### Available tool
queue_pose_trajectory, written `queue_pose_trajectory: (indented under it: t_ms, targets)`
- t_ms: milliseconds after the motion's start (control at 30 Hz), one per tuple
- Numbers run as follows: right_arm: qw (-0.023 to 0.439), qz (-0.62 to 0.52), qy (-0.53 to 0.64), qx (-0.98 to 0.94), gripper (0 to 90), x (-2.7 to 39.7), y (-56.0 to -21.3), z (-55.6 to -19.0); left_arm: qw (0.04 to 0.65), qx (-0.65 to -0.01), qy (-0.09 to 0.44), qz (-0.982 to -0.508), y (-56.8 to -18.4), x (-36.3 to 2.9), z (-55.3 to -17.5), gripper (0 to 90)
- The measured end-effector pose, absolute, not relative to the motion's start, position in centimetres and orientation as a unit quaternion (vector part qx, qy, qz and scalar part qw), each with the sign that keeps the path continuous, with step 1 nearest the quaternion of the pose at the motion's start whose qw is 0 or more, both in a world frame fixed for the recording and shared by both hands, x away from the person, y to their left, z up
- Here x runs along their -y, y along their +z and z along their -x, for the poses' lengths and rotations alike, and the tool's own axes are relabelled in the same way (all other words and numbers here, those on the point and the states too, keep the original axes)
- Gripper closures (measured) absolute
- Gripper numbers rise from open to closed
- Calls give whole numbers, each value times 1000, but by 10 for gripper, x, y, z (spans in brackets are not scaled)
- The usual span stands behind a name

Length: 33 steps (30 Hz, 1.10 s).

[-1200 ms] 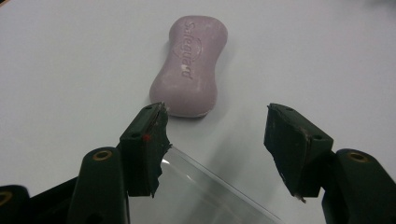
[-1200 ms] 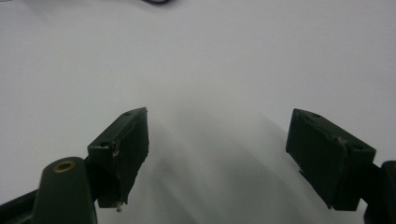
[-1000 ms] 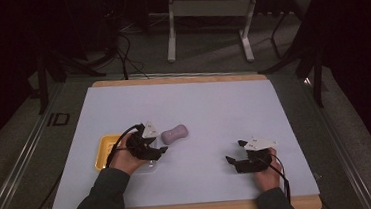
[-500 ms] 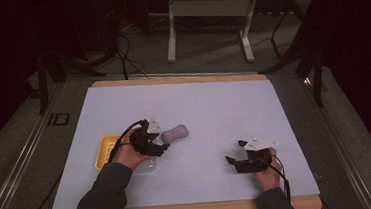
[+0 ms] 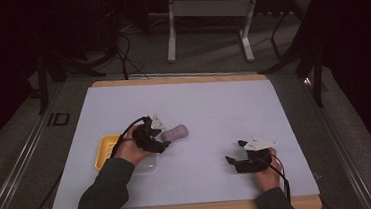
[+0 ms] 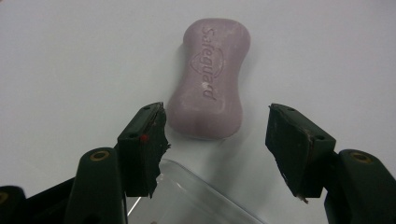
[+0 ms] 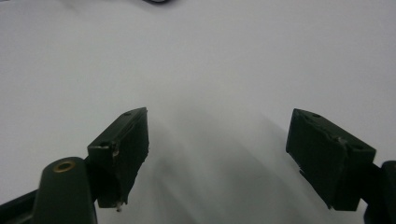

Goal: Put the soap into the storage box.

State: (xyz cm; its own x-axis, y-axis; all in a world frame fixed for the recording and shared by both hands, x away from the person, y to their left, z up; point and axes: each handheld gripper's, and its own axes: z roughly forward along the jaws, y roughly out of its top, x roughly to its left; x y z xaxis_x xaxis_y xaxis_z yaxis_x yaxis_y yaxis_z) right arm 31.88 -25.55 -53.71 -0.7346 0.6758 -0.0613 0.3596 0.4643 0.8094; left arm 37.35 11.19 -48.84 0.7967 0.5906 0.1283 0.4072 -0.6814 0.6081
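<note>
I see my left hand-held gripper (image 5: 162, 138) low over the white counter (image 5: 214, 107), and its jaws are wide apart. A pink bar of soap (image 6: 208, 78) lies flat on the counter just ahead of them. The near end of the soap sits between the two jaw tips, a bit closer to one of them, but I do not see either one touching it. The soap (image 5: 175, 133) has a word pressed into its top. Under this gripper I see the edge of a clear plastic lid (image 6: 196, 200). A yellow tray (image 5: 106, 150) lies beside my left hand. My right hand-held gripper (image 5: 232, 161) rests on the counter well apart from the soap. Its jaws are wide too and hold nothing, with bare counter between them.
</note>
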Motion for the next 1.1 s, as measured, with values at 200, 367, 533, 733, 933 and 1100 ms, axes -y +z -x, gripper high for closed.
queue_pose_trajectory:
  t_ms: [200,367,533,733,933,1100]
  targets:
    - [191,-310,414,-834,208,255,-537,-319,282,-278,155,-905,-487,-110,-379,376]
    - [190,-310,413,-835,208,255,-537,-319,275,-278,153,-907,-488,-110,-382,375]
    - [191,-309,412,-836,208,255,-537,-319,271,-276,148,-910,-488,-108,-386,372]
    - [191,-309,412,-836,208,255,-537,-319,263,-270,145,-915,-487,-104,-390,371]
    - [191,-309,411,-836,208,255,-537,-318,253,-269,141,-919,-486,-100,-395,370]
    - [191,-309,412,-836,208,255,-537,-319,248,-269,138,-920,-484,-98,-400,371]
